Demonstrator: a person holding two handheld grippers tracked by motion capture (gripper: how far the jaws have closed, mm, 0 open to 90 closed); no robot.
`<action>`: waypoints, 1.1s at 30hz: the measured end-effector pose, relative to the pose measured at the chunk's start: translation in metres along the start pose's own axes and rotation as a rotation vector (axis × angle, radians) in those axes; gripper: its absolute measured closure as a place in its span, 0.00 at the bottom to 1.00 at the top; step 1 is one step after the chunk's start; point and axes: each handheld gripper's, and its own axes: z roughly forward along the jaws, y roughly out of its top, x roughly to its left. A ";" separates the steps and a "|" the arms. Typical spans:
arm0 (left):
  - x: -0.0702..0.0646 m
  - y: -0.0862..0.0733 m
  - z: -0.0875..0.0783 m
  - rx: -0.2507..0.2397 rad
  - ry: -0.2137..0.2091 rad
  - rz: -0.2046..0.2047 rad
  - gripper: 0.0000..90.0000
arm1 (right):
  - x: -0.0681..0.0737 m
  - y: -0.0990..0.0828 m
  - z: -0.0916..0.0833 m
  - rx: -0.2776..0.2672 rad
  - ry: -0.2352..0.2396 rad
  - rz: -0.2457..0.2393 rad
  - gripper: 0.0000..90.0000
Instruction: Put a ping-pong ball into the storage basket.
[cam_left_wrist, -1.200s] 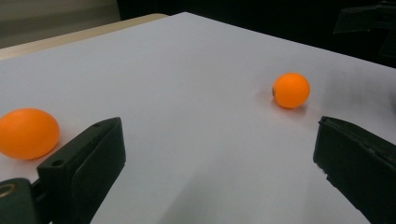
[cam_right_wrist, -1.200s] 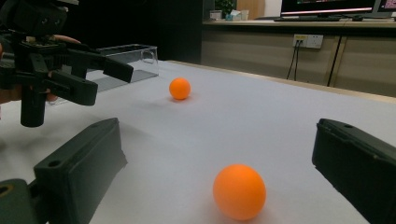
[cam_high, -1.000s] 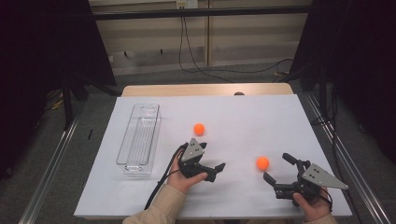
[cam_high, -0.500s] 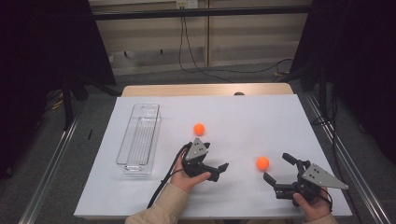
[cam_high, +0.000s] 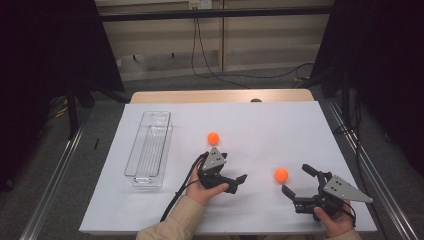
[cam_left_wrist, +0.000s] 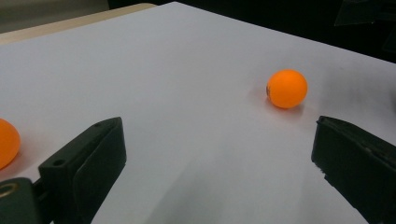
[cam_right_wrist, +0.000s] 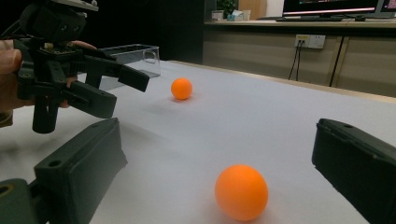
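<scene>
White paper covers the tabletop (cam_high: 280, 125), and dark curtains stand at both sides of it. On this surface lie two orange balls and one clear plastic tray (cam_high: 149, 149).

The near ball (cam_high: 281, 174) is the landmark. The right gripper (cam_high: 299, 183) lies just beside it, on the person's side and a little to the right, with its jaws wide apart and the opening turned toward the ball. In the right gripper view the near ball (cam_right_wrist: 241, 191) sits on the paper between the two jaws, somewhat ahead of their tips and not touching them. A ball has no long axis, so I judge that only a short push forward is needed before the jaws close.

The left gripper (cam_high: 235, 183) is to the left of the near ball, farther from it than the right gripper, its jaws also apart and empty. It points across toward this ball, as the left gripper view shows. The far ball (cam_high: 213, 138) rests beyond the left gripper, well apart from the near ball. The tray is still farther left.
</scene>
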 end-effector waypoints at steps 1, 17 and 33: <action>0.000 0.000 0.000 0.001 0.000 0.002 0.03 | 0.000 0.000 0.000 0.000 0.000 0.000 0.02; -0.005 0.004 0.012 0.022 -0.011 0.010 0.03 | 0.000 0.000 0.000 0.000 0.002 -0.003 0.02; -0.006 0.005 0.021 0.040 -0.026 0.001 0.03 | 0.001 0.000 0.000 -0.001 0.002 -0.004 0.02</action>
